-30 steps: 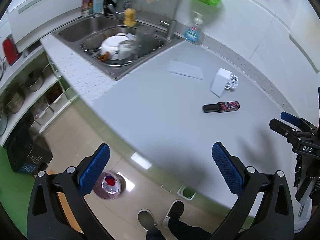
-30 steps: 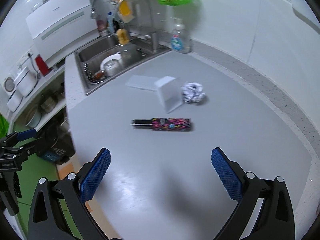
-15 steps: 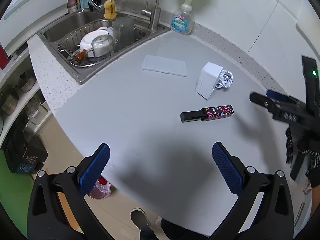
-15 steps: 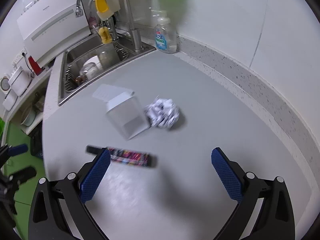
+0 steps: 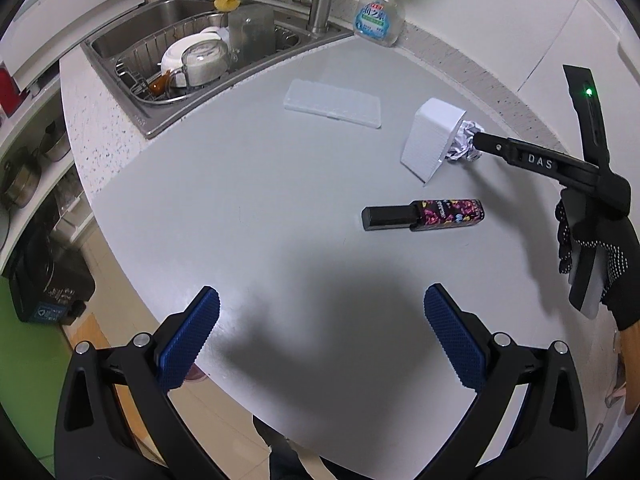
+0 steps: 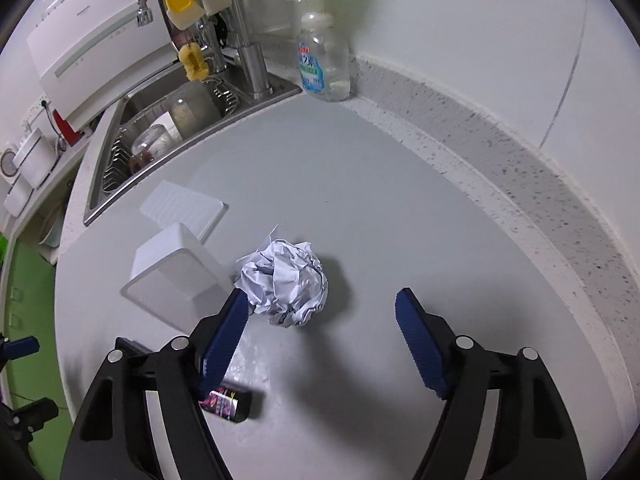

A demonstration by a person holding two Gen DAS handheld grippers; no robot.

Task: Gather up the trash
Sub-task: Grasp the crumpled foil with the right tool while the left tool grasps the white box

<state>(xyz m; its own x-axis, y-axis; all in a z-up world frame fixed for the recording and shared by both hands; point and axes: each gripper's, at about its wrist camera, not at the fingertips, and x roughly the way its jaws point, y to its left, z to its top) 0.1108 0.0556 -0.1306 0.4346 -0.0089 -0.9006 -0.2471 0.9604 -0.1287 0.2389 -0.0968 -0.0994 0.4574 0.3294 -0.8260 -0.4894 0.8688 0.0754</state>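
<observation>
Crumpled paper ball (image 6: 285,282): lying on grey bench (image 6: 360,200) toward back edge, touching white box (image 6: 172,276). Right gripper (image 6: 322,338): fingers closing around ball, not yet pressing. Left gripper (image 5: 320,344): fingers spread wide, holding nothing, hovering near front edge.

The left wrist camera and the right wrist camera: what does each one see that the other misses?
Only the left wrist view shows the gloved hand carrying the right gripper and the floor below the counter. Only the right wrist view shows that gripper's jaws closing around the crumpled paper ball, one pad at its edge, the other clear. Both show the white box, the flat white lid, the patterned tube, the soap bottle and the sink.
</observation>
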